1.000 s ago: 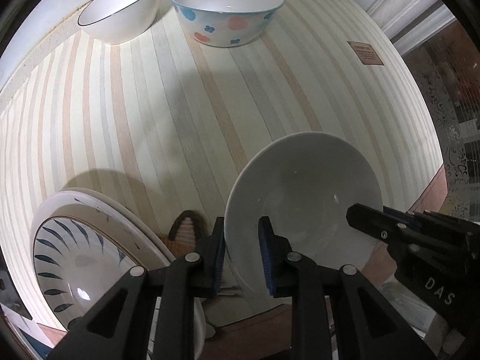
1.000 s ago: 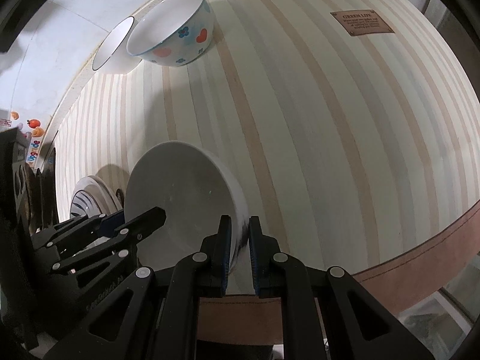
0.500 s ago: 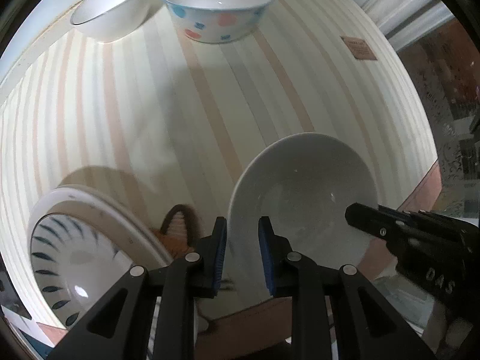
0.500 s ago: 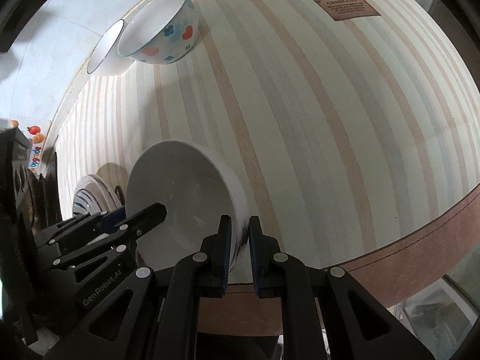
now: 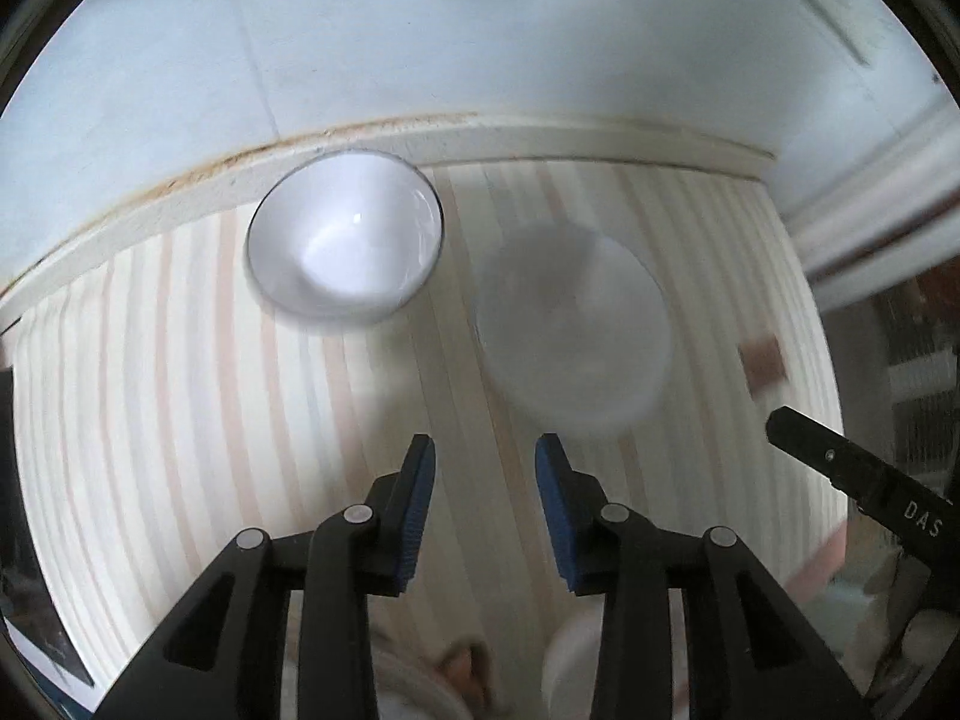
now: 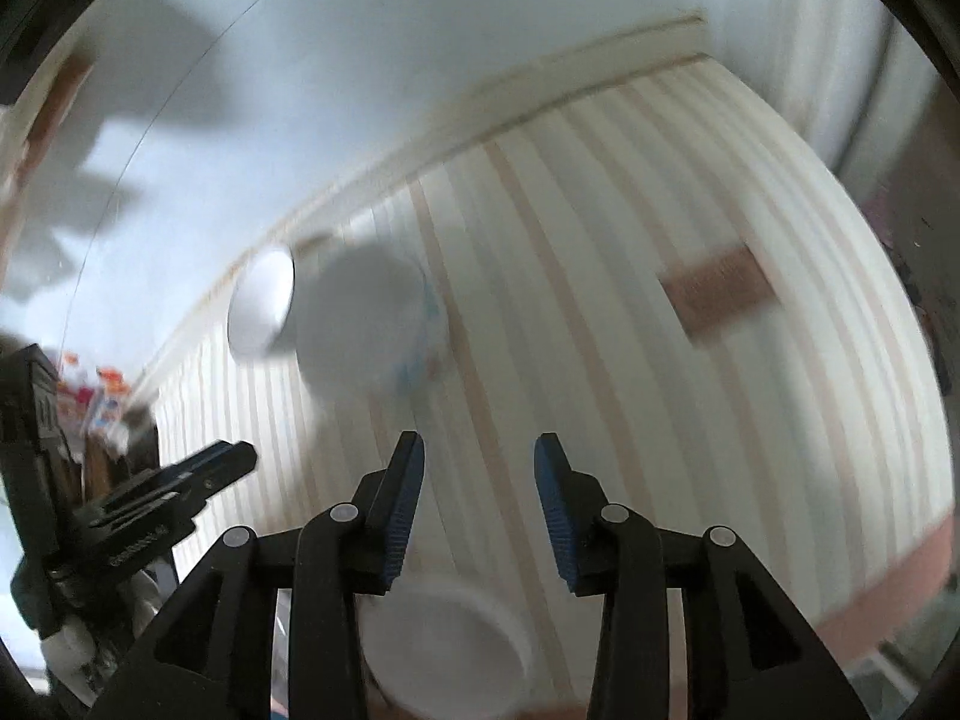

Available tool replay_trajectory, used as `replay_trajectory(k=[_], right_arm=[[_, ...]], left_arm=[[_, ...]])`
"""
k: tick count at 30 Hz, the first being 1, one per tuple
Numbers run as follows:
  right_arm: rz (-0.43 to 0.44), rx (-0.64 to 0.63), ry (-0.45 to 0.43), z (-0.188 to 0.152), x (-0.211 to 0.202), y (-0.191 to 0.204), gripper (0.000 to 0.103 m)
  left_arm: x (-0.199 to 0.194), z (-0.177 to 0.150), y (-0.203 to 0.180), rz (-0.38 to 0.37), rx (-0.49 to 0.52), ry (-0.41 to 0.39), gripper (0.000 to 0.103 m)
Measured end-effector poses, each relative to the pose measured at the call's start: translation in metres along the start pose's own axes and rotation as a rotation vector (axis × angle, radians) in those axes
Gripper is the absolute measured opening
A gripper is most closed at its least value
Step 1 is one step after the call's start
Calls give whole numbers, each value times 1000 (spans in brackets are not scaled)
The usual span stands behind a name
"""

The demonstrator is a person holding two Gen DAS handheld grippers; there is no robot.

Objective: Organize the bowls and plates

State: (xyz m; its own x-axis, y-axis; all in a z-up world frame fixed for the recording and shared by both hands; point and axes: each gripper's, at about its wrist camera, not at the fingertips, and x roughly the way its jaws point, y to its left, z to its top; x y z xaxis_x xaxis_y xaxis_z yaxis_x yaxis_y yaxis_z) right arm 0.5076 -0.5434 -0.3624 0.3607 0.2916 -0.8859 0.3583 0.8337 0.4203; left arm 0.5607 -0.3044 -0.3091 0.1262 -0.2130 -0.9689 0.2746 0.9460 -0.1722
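Observation:
My left gripper (image 5: 485,461) is open and empty above the striped table (image 5: 180,420). My right gripper (image 6: 479,459) is open and empty too. A white bowl (image 5: 345,240) with a thin dark rim stands at the back by the wall. To its right is the patterned bowl (image 5: 573,330), blurred by motion. In the right wrist view they appear as the white bowl (image 6: 261,303) and the patterned bowl (image 6: 369,324). The plain white bowl (image 6: 447,648) sits low between the right gripper's fingers, near the table's front edge; a bit of it shows in the left wrist view (image 5: 567,666).
A brown label (image 6: 717,288) lies on the table at the right. The white wall (image 5: 480,42) runs behind the bowls. The edge of a plate (image 5: 414,696) shows at the bottom of the left wrist view. The other gripper (image 5: 864,480) is at the right.
Both grippers have opened and let go of the plain white bowl, which now rests on the table. Both cameras have tilted up toward the back bowls and the wall.

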Motion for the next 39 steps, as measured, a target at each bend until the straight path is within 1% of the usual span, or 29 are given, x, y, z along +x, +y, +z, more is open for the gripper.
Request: replay_trajectory(k=[3,6,7,8,9,10,11,15,17,23,29,35,39], right_arm=[[42,37,19,35,34,4,41],[41,45,48,57,67,10,41],[37,46,66,62,77,11,37],[31,47,84,66,88,13,33],[23,43,97,67,96,14,20],[28,37,109,67,102,16,13],[37,38,117,67,107,18,12],[-8,8,102,67,110,25,11],[-12,8,106,67,110,24,11],[-21,-11,85,61,89,32,11],[-8,-39,56,52,47,37,11],[6,-65,23,30,-3,40,11],[13,-81,9,7,-30,42,11]], left_arm=[[31,27,0,10,-7,46,32],[58,38,1,22,-8,91,31],[64,41,1,27,-8,94,26],[67,43,1,21,-6,92,15],[70,44,1,15,-5,96,12],[72,45,0,7,-6,96,12],[71,44,-1,1,-4,89,11],[65,44,-8,15,22,66,11],[61,42,-11,21,35,58,11],[29,40,-21,13,61,21,11],[-3,32,-27,-16,76,-10,11],[-41,6,-30,-36,107,-41,11],[-57,-14,-39,-45,129,-46,11]])
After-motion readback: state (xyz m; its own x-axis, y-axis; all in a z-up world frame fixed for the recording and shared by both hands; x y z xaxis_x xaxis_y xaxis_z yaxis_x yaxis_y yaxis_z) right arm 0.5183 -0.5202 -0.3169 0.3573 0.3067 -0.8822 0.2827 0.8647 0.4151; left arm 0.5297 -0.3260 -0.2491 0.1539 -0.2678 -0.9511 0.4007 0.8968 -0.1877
